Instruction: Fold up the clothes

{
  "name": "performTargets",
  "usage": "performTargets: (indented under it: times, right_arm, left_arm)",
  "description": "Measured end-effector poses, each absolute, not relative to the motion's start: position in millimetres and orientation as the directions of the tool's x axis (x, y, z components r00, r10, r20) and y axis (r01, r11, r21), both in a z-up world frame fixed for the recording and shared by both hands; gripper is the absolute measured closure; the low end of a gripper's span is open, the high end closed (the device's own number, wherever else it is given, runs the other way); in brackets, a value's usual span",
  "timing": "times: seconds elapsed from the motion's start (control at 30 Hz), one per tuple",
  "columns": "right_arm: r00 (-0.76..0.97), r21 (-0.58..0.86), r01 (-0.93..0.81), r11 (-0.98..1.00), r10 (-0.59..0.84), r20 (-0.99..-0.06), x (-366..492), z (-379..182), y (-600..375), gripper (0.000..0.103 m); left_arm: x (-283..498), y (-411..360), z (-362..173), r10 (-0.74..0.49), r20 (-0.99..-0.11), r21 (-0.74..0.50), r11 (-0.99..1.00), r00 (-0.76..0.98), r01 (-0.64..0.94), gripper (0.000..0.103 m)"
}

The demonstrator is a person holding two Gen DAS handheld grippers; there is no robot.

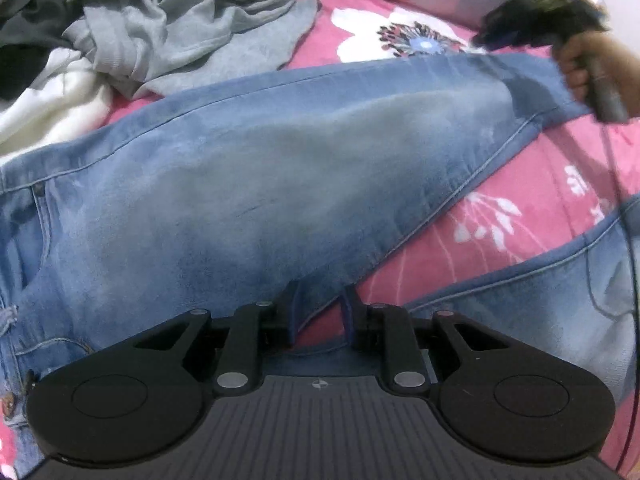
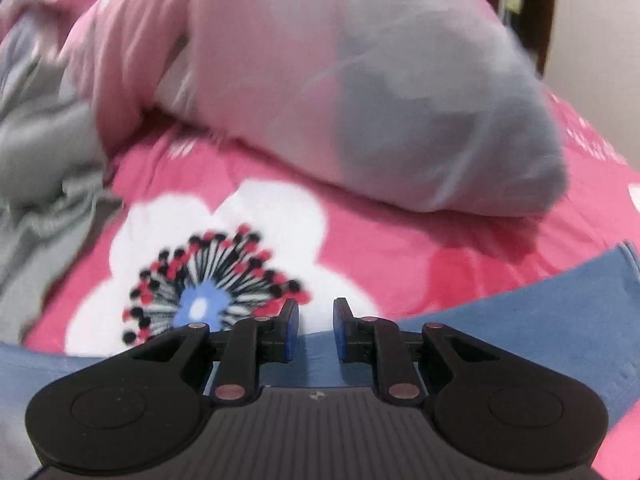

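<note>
A pair of jeans [image 1: 248, 184] lies spread across a bed covered by a pink sheet [image 1: 532, 184] printed with white flowers; the denim is light blue, faded paler along the middle of the thigh, with darker stitched seams down each edge. At the far left of the left wrist view sit the waistband end, a curved front pocket with a small rivet [image 1: 39, 189] at its corner, and a brown button [image 1: 8, 402] near the bottom edge; from there one leg runs up and to the right toward the far end, while the other leg [image 1: 560, 304] angles away at the lower right, leaving a wedge of pink sheet between them. Behind the jeans, at the upper left, a crumpled grey garment [image 1: 192, 40] is heaped beside dark and white cloth. The left gripper [image 1: 318, 312] hovers over the crotch of the jeans, its jaws standing a little apart with denim and sheet showing in the gap; whether the pads press any cloth I cannot tell. At the upper right the right gripper [image 1: 484, 38], blurred, is held in a hand [image 1: 588, 68] at the far end of the leg. In the right wrist view the right gripper's jaws are slightly spread over the denim edge, pinching nothing visible; a pink and grey pillow [image 2: 360, 92] lies beyond.
</note>
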State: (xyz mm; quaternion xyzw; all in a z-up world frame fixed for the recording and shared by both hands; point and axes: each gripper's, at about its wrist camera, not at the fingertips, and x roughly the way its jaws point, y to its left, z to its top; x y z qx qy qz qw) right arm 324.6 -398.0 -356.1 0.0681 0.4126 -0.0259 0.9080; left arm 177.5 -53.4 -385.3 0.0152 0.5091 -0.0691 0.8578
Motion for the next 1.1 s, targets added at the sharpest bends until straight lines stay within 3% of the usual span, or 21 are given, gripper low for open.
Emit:
performTargets:
  times: [0.17,0.3,0.5,0.63,0.7,0.77,0.83,0.93,1.1]
  right_arm:
    - [0.600,0.093,0.107,0.990,0.011,-0.800,282.3,-333.9,-454.9,0.084]
    - [0.536,-0.003,0.182,0.983,-0.102,-0.838,316.8,-374.2,-500.2,0.085]
    - [0.599,0.068,0.387,0.920,-0.194,-0.777,323.4,-350.5,-575.1,0.084]
    - [0.559,0.121,0.272,0.955,-0.054,-0.827,292.1,-339.1,-593.7,0.084]
    - [0.511,0.041,0.244,0.969,-0.092,-0.855,294.8,-352.6,-601.2,0.084]
    - [0.482,-0.089,0.282,0.955,-0.221,-0.848,311.5,-376.6,-620.1,0.086]
    - [0.506,0.001,0.369,0.930,-0.200,-0.839,319.7,-377.7,-645.2,0.094]
    - [0.543,-0.009,0.391,0.920,-0.238,-0.806,304.1,-351.0,-638.6,0.091]
    - [0.496,0.051,0.329,0.943,-0.127,-0.859,270.0,-346.2,-635.3,0.091]
  left_arm:
    - [179.6,-55.1,-383.9,-0.091,-0.886,-0.034,0.991,0.454,0.131,0.081]
    - [179.2,-59.3,-384.8,-0.069,-0.890,-0.005,0.990,0.450,0.141,0.081]
    - [183.1,-65.3,-385.8,-0.036,-0.905,0.031,0.988,0.425,0.150,0.080]
    - [184.2,-64.4,-385.6,-0.036,-0.909,0.026,0.989,0.416,0.143,0.080]
    - [185.1,-64.5,-385.5,-0.036,-0.911,0.024,0.990,0.410,0.140,0.080]
    - [186.6,-65.2,-385.2,-0.032,-0.915,0.027,0.990,0.402,0.139,0.080]
    - [188.3,-66.1,-384.8,-0.025,-0.919,0.033,0.990,0.393,0.139,0.080]
    - [189.8,-65.8,-385.1,-0.023,-0.922,0.031,0.991,0.385,0.133,0.079]
    - [190.8,-64.7,-385.7,-0.024,-0.925,0.023,0.993,0.380,0.120,0.079]
